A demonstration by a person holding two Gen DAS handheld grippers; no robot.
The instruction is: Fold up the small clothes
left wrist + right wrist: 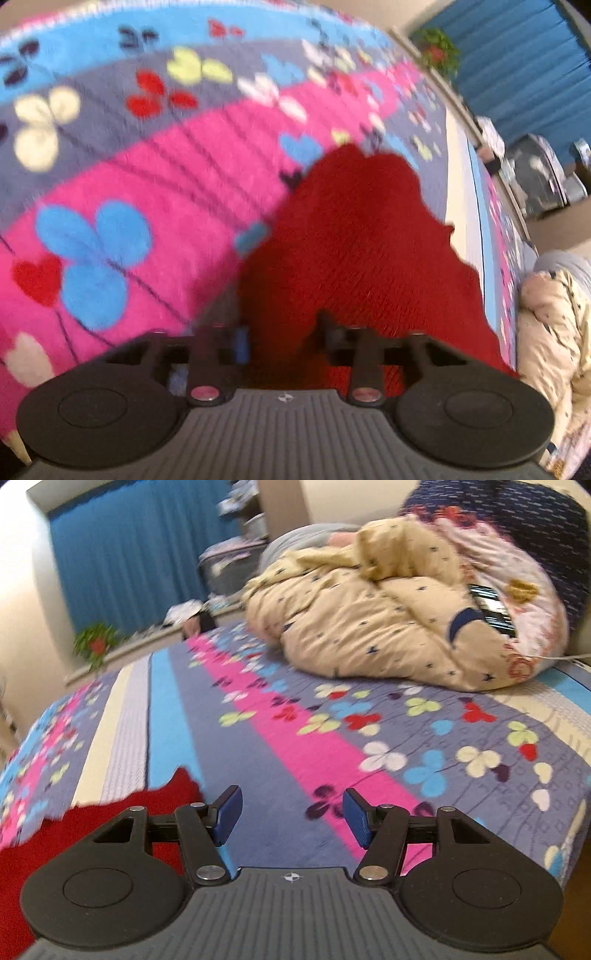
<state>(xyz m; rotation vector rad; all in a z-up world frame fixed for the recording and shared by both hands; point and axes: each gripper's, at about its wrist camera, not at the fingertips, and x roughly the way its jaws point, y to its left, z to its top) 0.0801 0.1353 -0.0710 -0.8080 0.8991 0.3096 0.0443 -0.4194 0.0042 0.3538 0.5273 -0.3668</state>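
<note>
- Landmark: red knitted garment [354, 236], laid on the bed's flower-patterned blanket [155, 177].
- Left wrist view, far left: pink stripe of the blanket with blue, red and cream flowers is seen left of the garment; picture is motion-blurred.
- Left hand-held gripper [282, 339]: jaws are drawn in close over the near edge of the garment, red knit is seen in the narrow gap between them. One blue pad is made out at the left side; the right pad is too blurred to read. Whether the pads actually press the knit cannot be told.
- Garment in this view: spread forward from the gripper, narrowing toward its far end, ragged outline on the right side.
- Right of the garment: cream and light-blue stripes of the blanket, then a bundled cream quilt [554, 332] at the frame edge. A potted plant [437, 51] and blue curtain [517, 55] are seen beyond the garment's far end.
- Right wrist view: the garment [110, 812] is seen at lower left, partly under the gripper's left linkage.
- Right hand-held gripper [291, 821]: jaws are spread wide, blue pads [231, 818] well apart, nothing between them; only the blanket [280, 738] is seen through the gap. It is placed just right of the garment, not touching it.
- Far right of the garment: the cream quilt [369, 620] is heaped at the head of the bed, with a dark blue patterned cushion [517, 520] behind it.
</note>
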